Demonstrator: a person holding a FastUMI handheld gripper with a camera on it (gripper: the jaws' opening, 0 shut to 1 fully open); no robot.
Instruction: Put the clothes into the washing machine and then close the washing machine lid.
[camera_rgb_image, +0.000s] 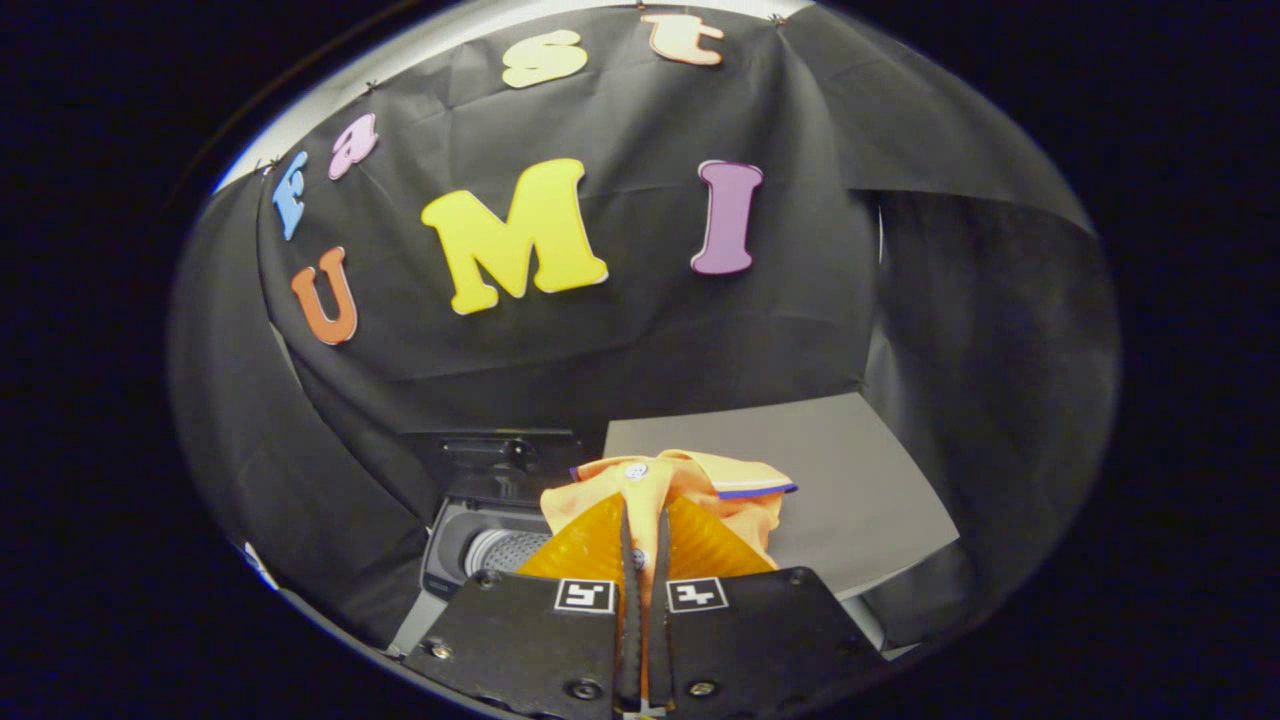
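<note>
An orange shirt (690, 485) with white buttons and a blue-edged collar hangs bunched between my fingers. My gripper (645, 540) is shut on it, both fingers pressing the cloth, which rises above the fingertips and spills to the right. Below and left of the fingers stands the washing machine (455, 540), its lid (490, 455) raised at the back. Its perforated metal drum (500, 550) shows in the opening. The shirt is held in the air, just right of the drum opening and above it.
A grey table top (850, 480) lies to the right, beyond the shirt. Black cloth walls close the booth behind and on both sides. The machine's light rim runs along the lower left.
</note>
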